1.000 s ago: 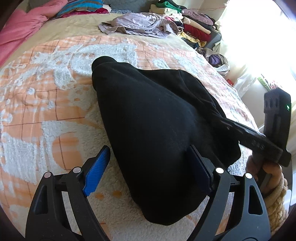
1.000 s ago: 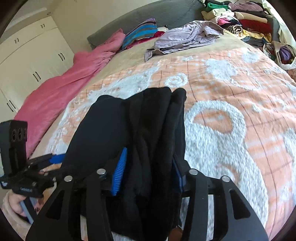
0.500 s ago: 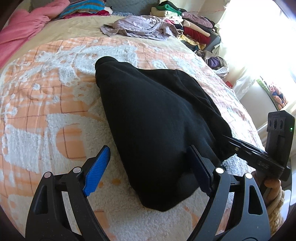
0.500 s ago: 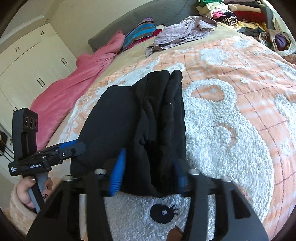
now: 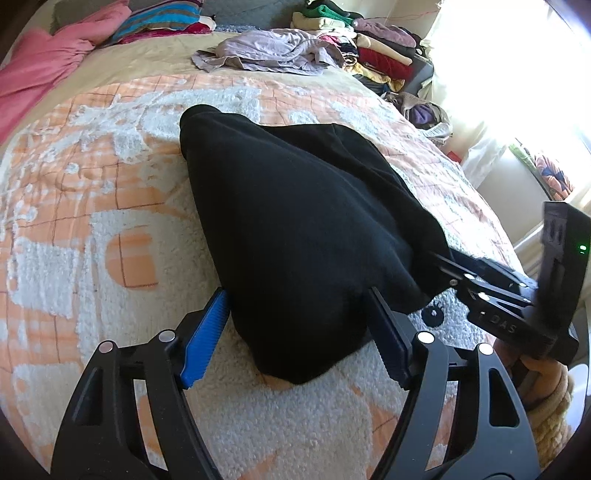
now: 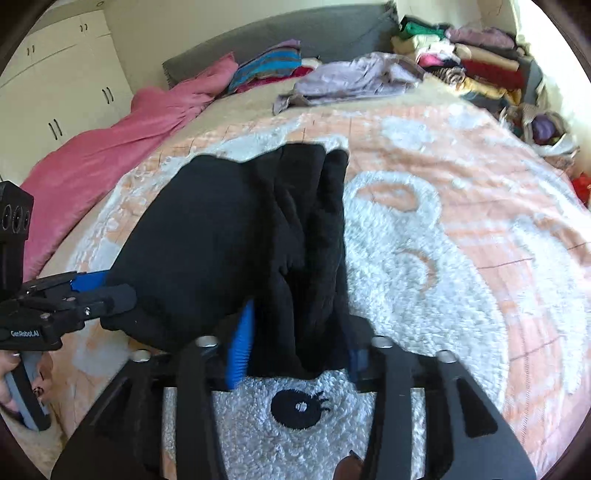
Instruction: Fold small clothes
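A black garment (image 5: 295, 229) lies folded into a long bundle on the orange and white blanket (image 5: 92, 221). Its near end sits between the wide jaws of my left gripper (image 5: 298, 302), which are closing; the blue pads (image 5: 207, 332) stand beside the cloth without squeezing it. In the right wrist view the garment's (image 6: 229, 236) bunched folds run between the jaws of my right gripper (image 6: 299, 328), which are opening and no longer pinch them. Each view also shows the other gripper: the right gripper (image 5: 443, 264) and the left gripper (image 6: 118, 286) at the garment's edge.
A crumpled lilac garment (image 5: 266, 55) lies at the far end of the bed, with a stack of folded clothes (image 5: 369, 48) to its right. A pink blanket (image 5: 44, 70) and striped cushion (image 5: 159, 26) lie at the far left. White wardrobes (image 6: 55, 92) stand beyond.
Both grippers have drawn back toward the near edge of the bed. The right jaws squeezed the folds, then widened again. The left jaws have narrowed a little around the garment's end.
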`<action>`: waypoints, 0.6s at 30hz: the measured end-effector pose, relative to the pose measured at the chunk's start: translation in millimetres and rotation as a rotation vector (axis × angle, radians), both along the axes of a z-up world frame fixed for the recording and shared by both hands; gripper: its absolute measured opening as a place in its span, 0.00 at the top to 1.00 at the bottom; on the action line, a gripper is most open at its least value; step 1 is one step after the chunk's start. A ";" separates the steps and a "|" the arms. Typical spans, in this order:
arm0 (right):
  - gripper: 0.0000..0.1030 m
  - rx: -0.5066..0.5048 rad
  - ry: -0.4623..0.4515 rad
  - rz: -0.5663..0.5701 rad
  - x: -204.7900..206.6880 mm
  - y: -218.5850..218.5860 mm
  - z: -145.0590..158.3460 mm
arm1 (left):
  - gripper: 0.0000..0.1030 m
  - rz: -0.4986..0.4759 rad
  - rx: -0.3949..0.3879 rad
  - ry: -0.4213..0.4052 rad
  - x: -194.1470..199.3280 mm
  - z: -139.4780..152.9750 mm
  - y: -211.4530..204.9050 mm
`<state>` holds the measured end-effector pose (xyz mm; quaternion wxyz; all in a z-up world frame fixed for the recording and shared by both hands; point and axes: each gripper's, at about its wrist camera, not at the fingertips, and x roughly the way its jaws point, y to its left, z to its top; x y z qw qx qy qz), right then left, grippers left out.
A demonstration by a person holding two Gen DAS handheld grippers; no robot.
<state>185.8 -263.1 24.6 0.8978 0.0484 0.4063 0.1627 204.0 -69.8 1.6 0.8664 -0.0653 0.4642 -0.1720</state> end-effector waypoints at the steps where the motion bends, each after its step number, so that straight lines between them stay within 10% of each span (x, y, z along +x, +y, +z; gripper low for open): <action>1: 0.37 -0.016 -0.026 -0.007 -3.6 0.5 3.1 | 0.35 -0.001 -0.001 -0.004 -2.0 0.8 0.4; 8: 0.10 -0.067 -0.131 -0.050 -38.7 -3.9 23.7 | 0.29 0.014 -0.012 -0.037 -17.7 11.6 6.6; 16: 0.05 -0.101 -0.230 -0.086 -79.3 -3.1 42.6 | 0.23 0.025 -0.014 -0.105 -46.0 28.2 15.0; 18: 0.05 -0.113 -0.256 -0.097 -89.2 -0.6 47.2 | 0.09 0.039 -0.013 -0.125 -53.9 32.3 18.2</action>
